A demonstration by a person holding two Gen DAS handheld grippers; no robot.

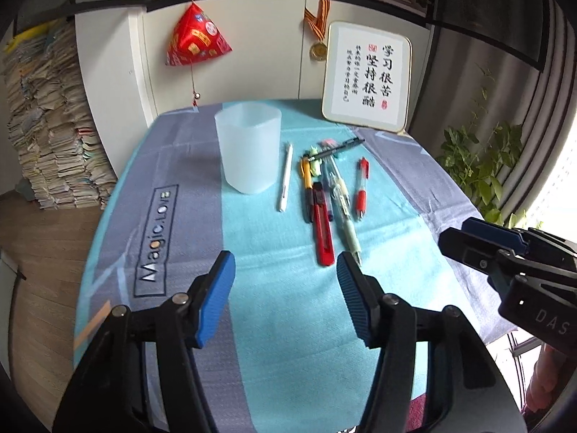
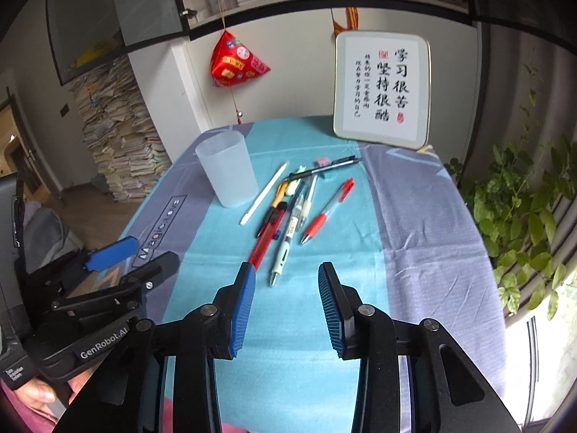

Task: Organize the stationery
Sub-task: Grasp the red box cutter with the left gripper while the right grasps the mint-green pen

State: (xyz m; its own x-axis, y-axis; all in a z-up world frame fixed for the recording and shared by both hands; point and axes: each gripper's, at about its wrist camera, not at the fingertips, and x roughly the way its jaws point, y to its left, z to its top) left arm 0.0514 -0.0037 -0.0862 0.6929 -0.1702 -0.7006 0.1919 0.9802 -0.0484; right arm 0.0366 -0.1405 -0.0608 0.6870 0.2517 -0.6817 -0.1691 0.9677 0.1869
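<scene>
Meanwhile, my left gripper [image 1: 285, 281] and right gripper [image 2: 286, 299] hover apart, empty, near scattered pens [image 1: 326, 195] right of the cup [image 1: 248, 148].

The left gripper [image 1: 285, 290] and right gripper [image 2: 286, 301] share one build: black plastic linkage arms joined by round silver pivot screws, tipped with ribbed blue pads [image 2: 242, 308]. White lettering reads "GenRobot.AI" and "Data Acquisition System" on the left body, "DAS" on the right. Bare fingers [image 2: 36, 395] and pink clothing [image 2: 21, 418] show beneath.
</scene>
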